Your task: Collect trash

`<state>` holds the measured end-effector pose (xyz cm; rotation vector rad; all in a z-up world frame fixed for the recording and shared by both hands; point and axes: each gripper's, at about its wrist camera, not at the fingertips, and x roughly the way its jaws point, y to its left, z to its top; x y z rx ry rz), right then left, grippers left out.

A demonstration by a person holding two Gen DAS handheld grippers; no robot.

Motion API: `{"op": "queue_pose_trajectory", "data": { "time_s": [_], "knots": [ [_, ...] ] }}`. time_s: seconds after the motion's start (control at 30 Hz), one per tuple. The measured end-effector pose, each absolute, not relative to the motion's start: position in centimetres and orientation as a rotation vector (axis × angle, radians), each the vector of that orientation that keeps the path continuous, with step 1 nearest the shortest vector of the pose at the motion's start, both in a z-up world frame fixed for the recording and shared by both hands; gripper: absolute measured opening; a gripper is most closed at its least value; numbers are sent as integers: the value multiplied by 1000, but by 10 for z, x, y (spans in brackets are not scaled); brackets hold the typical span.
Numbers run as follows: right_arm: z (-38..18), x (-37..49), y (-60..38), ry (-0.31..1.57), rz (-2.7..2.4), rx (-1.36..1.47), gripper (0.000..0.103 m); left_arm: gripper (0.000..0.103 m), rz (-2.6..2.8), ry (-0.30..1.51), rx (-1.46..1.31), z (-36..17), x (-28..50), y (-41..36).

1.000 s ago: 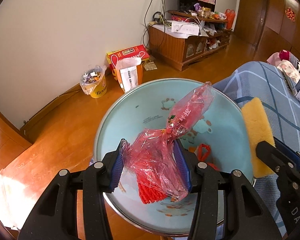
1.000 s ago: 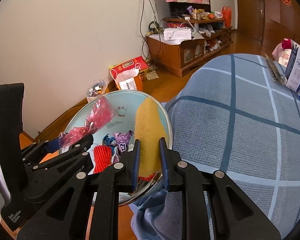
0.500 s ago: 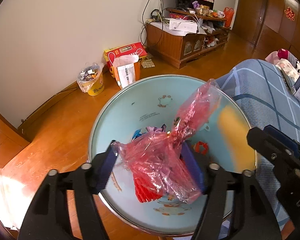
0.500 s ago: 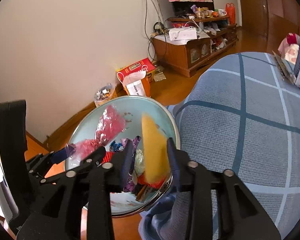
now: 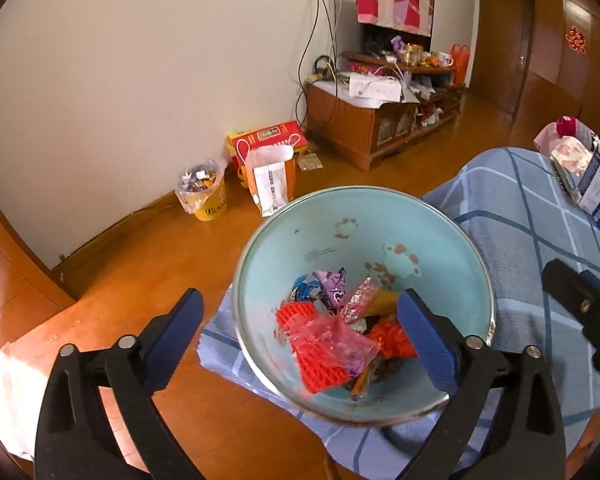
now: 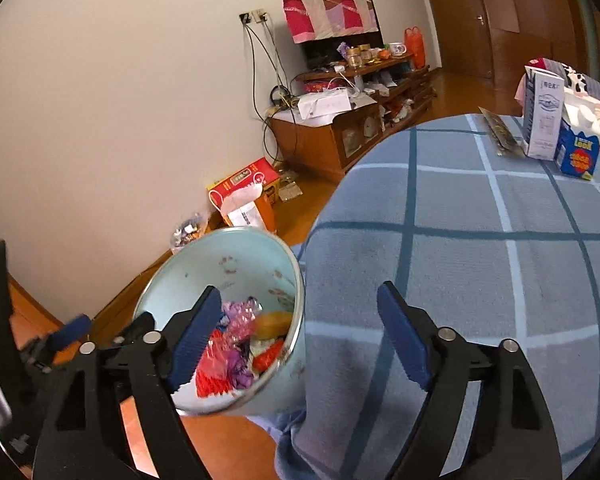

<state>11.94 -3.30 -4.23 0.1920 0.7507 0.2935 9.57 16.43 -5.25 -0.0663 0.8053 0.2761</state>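
Left wrist view, left to right. Yellow bin (image 5: 206, 195) lined with a plastic bag against the wall, full of wrappers. Beside it a white paper bag (image 5: 271, 184) and a red box (image 5: 266, 138) on the wood floor. Wooden cabinet (image 5: 373, 126) farther right, cluttered top, cables running up the wall to a socket.

Left gripper (image 5: 300, 328) held over the light blue basin (image 5: 339, 216), jaws spread wide, nothing between the pads; left finger hangs outside the basin rim, right finger over its inside. Trash lies at the bottom of the basin: red knitted piece (image 5: 319, 356), pink plastic bag (image 5: 331, 330) crumpled on top of it, purple wrapper (image 5: 331, 286), a yellow-orange piece (image 5: 385, 302) partly hidden behind the right finger. Basin sits at the edge of the blue checked cloth (image 5: 539, 220). Right edge: black part of the other gripper juts in over the cloth. Milk carton (image 5: 597, 178) far right.

Right wrist view, left to right. Black body of the other tool at far left, blurred. Basin (image 6: 236, 256) low left, left finger crossing in front of its contents; yellow piece (image 6: 274, 322) near the rim, possibly sponge, too blurred to say. Right gripper (image 6: 300, 336) jaws wide apart, empty, straddling basin rim and checked cloth (image 6: 479, 240). Carton (image 6: 543, 120) and small blue box (image 6: 579, 156) at the cloth's far right.
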Motion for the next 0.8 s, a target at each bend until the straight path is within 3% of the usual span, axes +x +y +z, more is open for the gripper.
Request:
{"op": "queue_pose_trajectory", "data": {
  "time_s": [0.2,0.8],
  "knots": [
    [-32,97,-42,723,278,185,89,97,287,788,-45,-41,78,159],
    [41,25,-67,472,207,134,93,97,272,576,59,30,28,119]
  ]
}}
